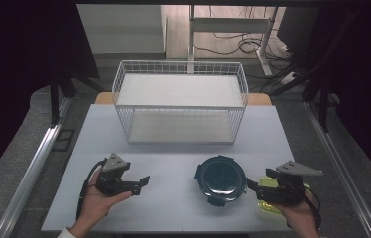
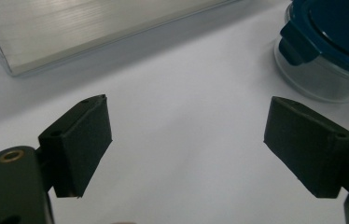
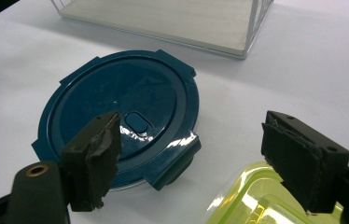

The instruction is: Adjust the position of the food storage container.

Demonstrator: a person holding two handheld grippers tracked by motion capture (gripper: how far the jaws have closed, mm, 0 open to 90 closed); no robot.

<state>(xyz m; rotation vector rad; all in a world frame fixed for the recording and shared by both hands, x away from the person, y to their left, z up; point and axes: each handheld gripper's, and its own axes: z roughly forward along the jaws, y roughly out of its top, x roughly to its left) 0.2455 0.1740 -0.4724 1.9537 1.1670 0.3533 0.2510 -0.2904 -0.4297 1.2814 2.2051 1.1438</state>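
Both grippers idle at the near edge of the table, jaws spread, nothing between them. Left gripper hovers over bare tabletop, well left of the blue-lidded tub, which sits front-centre, just ahead of the wire rack. Right gripper sits above the yellow-green tub, jaws pointing at the blue lid, not touching it.

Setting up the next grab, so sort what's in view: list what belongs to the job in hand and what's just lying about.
In the job:
- left tongs, open
- right tongs, open
- round container with the blue lid, between both tongs
- yellow-green container, under the right tongs

Lying about:
- white wire rack, at the back of the table
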